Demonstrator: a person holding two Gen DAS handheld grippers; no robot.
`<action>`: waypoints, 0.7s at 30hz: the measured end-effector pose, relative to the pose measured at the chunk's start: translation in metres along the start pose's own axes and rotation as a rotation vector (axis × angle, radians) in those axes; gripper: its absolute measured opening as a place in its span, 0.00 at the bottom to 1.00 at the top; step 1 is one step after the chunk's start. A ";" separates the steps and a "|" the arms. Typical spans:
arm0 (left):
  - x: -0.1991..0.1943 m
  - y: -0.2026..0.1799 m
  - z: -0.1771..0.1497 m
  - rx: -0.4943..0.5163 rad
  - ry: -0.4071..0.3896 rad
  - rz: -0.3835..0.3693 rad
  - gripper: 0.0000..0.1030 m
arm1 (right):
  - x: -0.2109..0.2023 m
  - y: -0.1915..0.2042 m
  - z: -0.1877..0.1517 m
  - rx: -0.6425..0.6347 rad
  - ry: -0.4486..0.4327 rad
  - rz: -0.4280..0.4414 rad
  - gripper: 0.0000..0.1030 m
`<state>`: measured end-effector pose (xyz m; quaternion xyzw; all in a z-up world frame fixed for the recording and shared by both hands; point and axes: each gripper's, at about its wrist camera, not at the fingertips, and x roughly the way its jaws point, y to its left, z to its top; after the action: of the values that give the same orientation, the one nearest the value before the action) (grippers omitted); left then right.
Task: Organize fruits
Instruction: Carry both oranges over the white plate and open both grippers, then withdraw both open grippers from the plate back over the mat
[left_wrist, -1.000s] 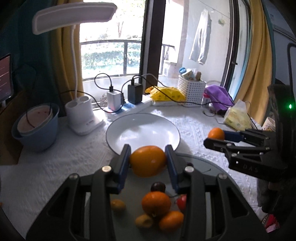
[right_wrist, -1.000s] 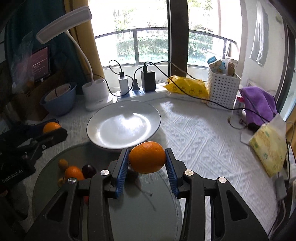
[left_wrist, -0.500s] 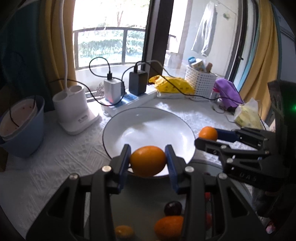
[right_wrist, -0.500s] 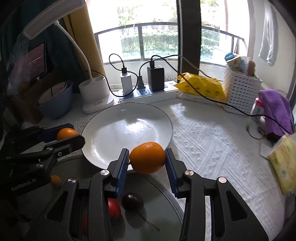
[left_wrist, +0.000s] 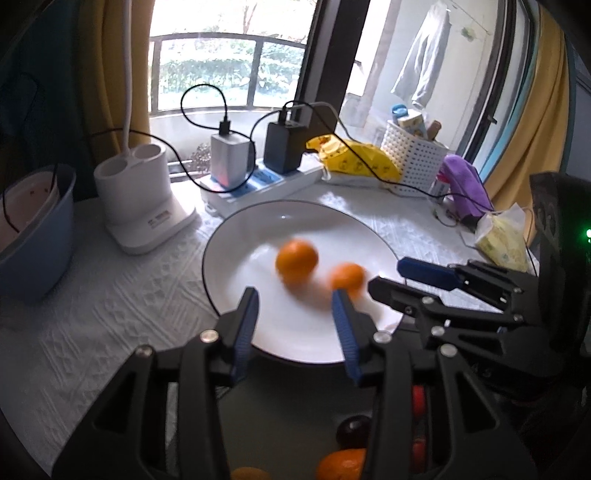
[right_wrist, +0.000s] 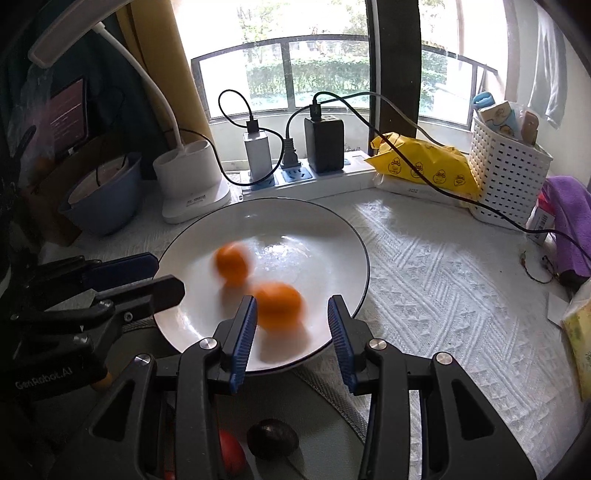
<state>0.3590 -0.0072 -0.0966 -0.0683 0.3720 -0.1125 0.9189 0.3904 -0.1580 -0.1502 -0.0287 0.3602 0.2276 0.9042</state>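
Two oranges lie motion-blurred on the white plate (left_wrist: 236, 258) (right_wrist: 332, 236). One orange (left_wrist: 296, 260) (right_wrist: 232, 264) is just ahead of my left gripper (left_wrist: 295, 317), whose jaws are opening with nothing between them. The other orange (left_wrist: 347, 277) (right_wrist: 279, 304) sits in front of my right gripper (right_wrist: 291, 325), close to its left pad but not pinched; that gripper is open. Each gripper shows in the other's view, the left gripper (right_wrist: 140, 280) at the plate's left rim and the right gripper (left_wrist: 417, 277) at its right rim. Both hover over the plate's near edge.
Under the grippers a dark round tray (right_wrist: 332, 435) holds a dark plum (right_wrist: 272, 439), a red fruit (right_wrist: 231, 456) and another orange (left_wrist: 340, 465). Behind the plate stand a lamp base (right_wrist: 192, 184), blue bowl (right_wrist: 103, 199), power strip (right_wrist: 332, 177) with cables, yellow bag (right_wrist: 424, 166) and white basket (right_wrist: 509, 173).
Both grippers moved forward from over the dark tray to the white plate. Each let go of its orange, and the two oranges are now on the plate.
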 end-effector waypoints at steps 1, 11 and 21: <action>-0.001 0.000 0.000 -0.004 -0.002 0.000 0.42 | 0.000 -0.001 0.001 0.003 0.000 0.000 0.47; -0.024 0.001 -0.005 -0.013 -0.033 0.016 0.42 | -0.018 -0.002 0.001 0.027 -0.026 -0.025 0.63; -0.059 -0.004 -0.018 -0.006 -0.071 0.040 0.43 | -0.052 0.007 -0.005 0.034 -0.059 -0.036 0.63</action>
<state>0.3049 0.0038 -0.0689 -0.0678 0.3408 -0.0906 0.9333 0.3508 -0.1727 -0.1190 -0.0127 0.3366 0.2060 0.9187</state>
